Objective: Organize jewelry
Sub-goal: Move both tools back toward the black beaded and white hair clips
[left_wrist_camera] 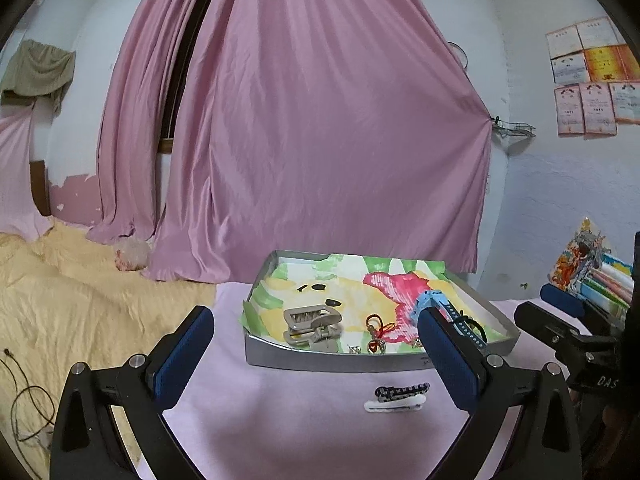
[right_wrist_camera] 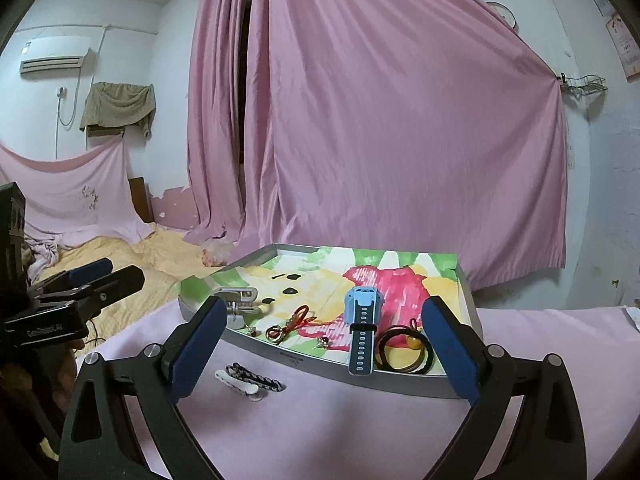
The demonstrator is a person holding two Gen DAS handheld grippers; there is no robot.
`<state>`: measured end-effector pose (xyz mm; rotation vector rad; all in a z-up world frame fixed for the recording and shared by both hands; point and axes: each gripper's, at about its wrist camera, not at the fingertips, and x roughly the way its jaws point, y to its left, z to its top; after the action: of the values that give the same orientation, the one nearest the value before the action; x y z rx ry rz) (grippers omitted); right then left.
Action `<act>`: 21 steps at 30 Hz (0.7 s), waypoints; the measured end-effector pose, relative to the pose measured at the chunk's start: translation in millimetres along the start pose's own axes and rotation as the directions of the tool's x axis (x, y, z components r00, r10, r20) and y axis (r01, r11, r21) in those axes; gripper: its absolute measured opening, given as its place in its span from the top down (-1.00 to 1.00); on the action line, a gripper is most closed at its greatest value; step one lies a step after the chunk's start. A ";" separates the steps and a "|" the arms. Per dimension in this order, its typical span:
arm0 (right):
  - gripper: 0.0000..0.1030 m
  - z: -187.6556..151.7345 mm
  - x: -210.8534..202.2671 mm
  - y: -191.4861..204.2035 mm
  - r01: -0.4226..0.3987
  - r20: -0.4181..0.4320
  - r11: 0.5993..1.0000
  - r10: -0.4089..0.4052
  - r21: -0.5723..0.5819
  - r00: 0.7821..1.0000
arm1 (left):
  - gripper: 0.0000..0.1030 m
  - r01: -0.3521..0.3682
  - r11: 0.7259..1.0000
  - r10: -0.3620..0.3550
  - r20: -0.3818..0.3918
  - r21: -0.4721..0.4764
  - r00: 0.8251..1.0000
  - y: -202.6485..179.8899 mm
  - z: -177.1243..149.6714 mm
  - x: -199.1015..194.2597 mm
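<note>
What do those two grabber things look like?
Both look alike. The left gripper and the right gripper each have a black, curved plastic frame with round silver bolts. Their fingers wear flat, dark blue, bumpy pads. Seen from the side, each body carries small white lettering. No cables or sleeves show.

Count of the jewelry pieces, in the tray and outside it

One metal tray (right_wrist_camera: 400, 378) holds one blue watch (right_wrist_camera: 362, 322), one grey claw hair clip (left_wrist_camera: 314, 325), one red cord charm with gold rings (right_wrist_camera: 288, 325), two black hair ties (right_wrist_camera: 404, 350) lying together with a yellow bead, and three small earrings or studs as far as I can tell. Two flat hair clips lie on the pink cloth before the tray: one white clip (right_wrist_camera: 240, 383) and one black-and-white clip (right_wrist_camera: 256, 377), touching each other.
</note>
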<state>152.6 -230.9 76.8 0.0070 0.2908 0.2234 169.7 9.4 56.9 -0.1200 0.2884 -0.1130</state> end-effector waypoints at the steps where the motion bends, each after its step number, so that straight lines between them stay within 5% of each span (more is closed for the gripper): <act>1: -0.86 0.0 -1.6 -0.2 -0.001 -0.001 1.000 0.001 -0.001 1.000 | -0.99 0.002 1.000 -0.002 0.001 0.003 1.000 0.2 -0.7 -3.1; 9: -0.86 -2.1 -2.8 -3.0 0.006 -0.034 1.000 -0.007 -0.022 0.999 | -0.99 0.008 0.999 -0.007 -0.022 0.035 1.000 -1.5 -6.5 -5.7; 21: -0.86 -9.3 23.2 -4.9 -0.077 -0.186 0.996 0.070 -0.033 0.980 | -0.99 0.034 0.999 -0.030 -0.232 0.016 0.972 4.5 -17.6 22.5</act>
<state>172.7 -230.8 61.1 -0.0432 0.4711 0.3042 186.4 9.2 33.4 -0.0918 0.5182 -0.1623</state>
